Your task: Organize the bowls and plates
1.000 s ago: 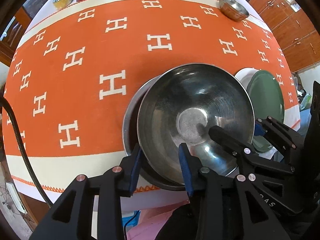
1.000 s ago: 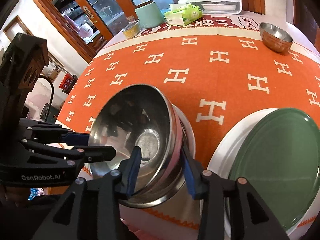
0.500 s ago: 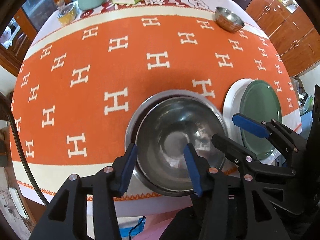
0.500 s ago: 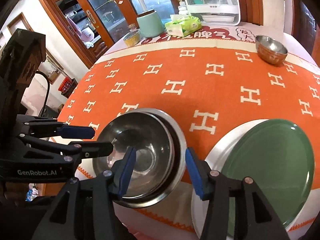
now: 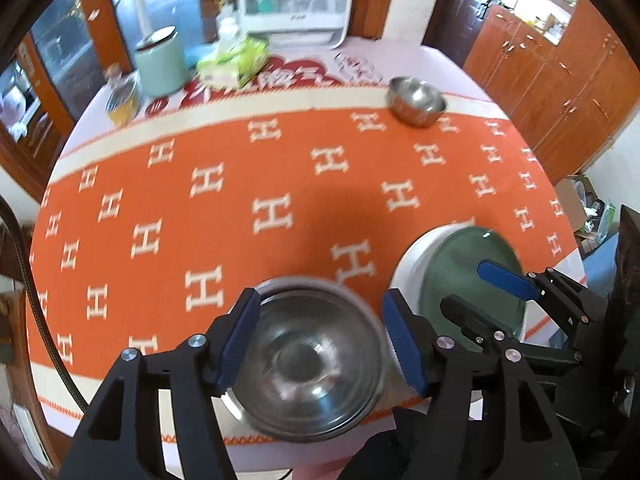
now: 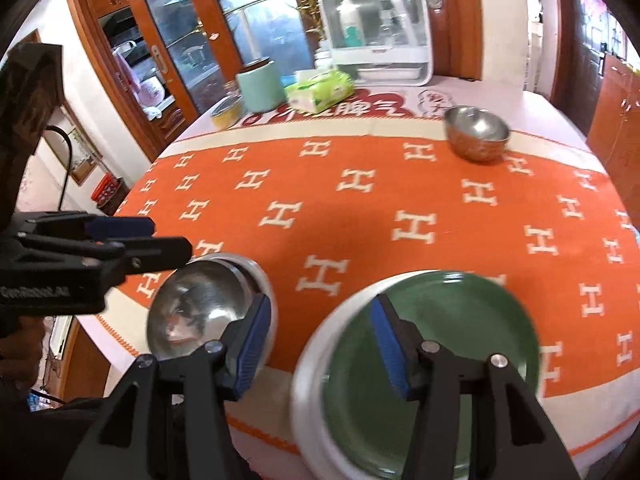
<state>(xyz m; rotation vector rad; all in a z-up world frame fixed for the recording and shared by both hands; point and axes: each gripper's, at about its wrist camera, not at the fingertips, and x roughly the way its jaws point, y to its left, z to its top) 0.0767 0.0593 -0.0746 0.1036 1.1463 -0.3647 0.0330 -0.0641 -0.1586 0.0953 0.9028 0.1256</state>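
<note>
Near the counter (image 5: 248, 446) edge, both grippers' fingers were opening, empty: left gripper (image 5: 318, 346), right gripper (image 6: 316, 346). Nested steel bowls (image 5: 316, 364) overhung slightly; a nudge risked tipping them.

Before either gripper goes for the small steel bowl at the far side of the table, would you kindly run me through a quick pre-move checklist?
1. Left gripper free of load: ok, jaws opening, pads off the stacked steel bowls.
2. Right gripper free of load: ok, jaws opening, nothing between them.
3. Bowls nested and resting on the orange cloth: ok, though they sit near the table edge.
4. Green plate seated on the white plate: ok.
5. Small steel bowl upright and standing alone: ok.
6. Cloth between stack and small bowl unobstructed: ok.
</note>
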